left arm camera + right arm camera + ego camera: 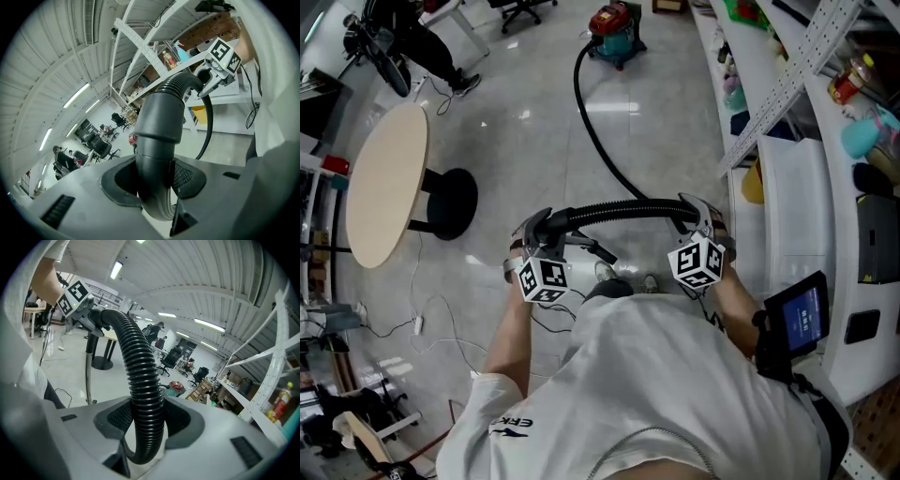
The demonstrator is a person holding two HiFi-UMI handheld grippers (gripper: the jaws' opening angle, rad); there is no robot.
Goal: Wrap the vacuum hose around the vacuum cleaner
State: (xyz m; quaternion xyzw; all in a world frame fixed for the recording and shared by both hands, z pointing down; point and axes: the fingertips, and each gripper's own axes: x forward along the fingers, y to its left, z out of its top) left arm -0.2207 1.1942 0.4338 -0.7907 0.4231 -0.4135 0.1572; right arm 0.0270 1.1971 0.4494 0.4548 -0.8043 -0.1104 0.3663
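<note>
The red and teal vacuum cleaner stands far off on the floor. Its black hose runs over the floor toward me and rises to my right gripper. That gripper is shut on the ribbed hose. From there the ribbed part spans level across to my left gripper. The left gripper is shut on the hose's smooth grey cuff. A metal wand hangs down from the cuff end. Both grippers hold the hose in the air in front of my chest.
A round beige table on a black foot stands to the left. White shelving with bottles and boxes lines the right side, with a small screen near my right elbow. Thin cables lie on the floor at left. Office chairs and a seated person are at the far end.
</note>
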